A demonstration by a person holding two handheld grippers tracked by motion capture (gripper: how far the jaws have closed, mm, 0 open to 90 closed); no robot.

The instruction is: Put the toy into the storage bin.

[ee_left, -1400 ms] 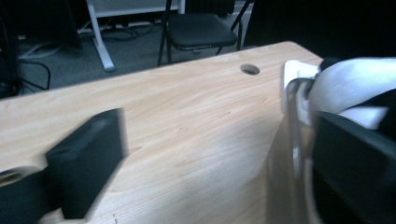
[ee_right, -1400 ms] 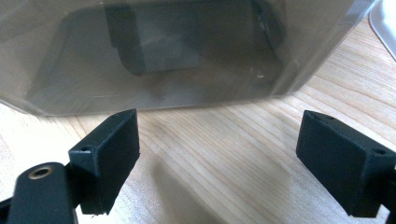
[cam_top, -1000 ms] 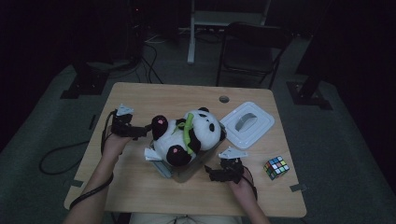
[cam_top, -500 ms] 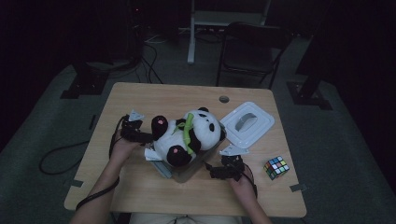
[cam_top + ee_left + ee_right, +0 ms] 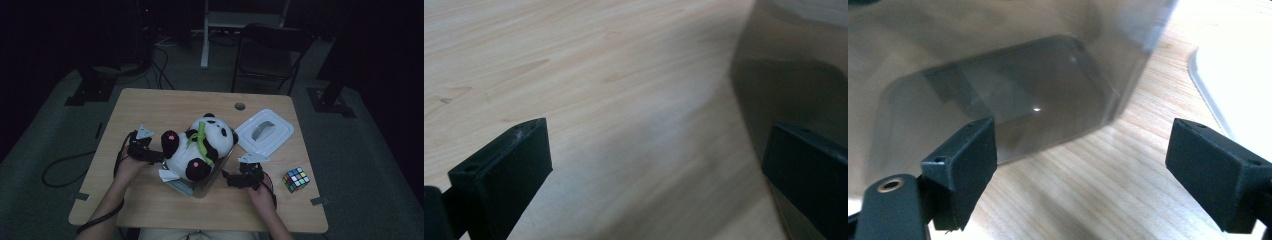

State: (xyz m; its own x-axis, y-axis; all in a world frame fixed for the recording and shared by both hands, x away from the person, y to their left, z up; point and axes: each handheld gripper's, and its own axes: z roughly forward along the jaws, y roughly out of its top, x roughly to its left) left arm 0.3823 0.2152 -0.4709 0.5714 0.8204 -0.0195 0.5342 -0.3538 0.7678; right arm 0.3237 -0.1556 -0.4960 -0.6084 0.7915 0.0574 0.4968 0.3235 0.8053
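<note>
Panda plush is seen lying on top of a clear plastic box near the middle of the bench. The left hand-held gripper is held released just left of the box, its jaws spread wide over bare wood beside the box wall, and nothing is gripped between them. The right hand-held gripper is held just right of the box, likewise released, with its jaws apart in front of the box side and a strip of wood left between.

A white lid is lying to the right of and behind the box, close to the right hand-held gripper, so little open room is left on that side. A colour cube is set farther right of the box, near the bench's right edge. Left of and behind the box, wide bare wood is left free up to the bench edges. A round cable hole is cut into the bench behind the box.

Beyond the bench, a dark chair is standing on a grey floor, with cables trailing left of the bench.
</note>
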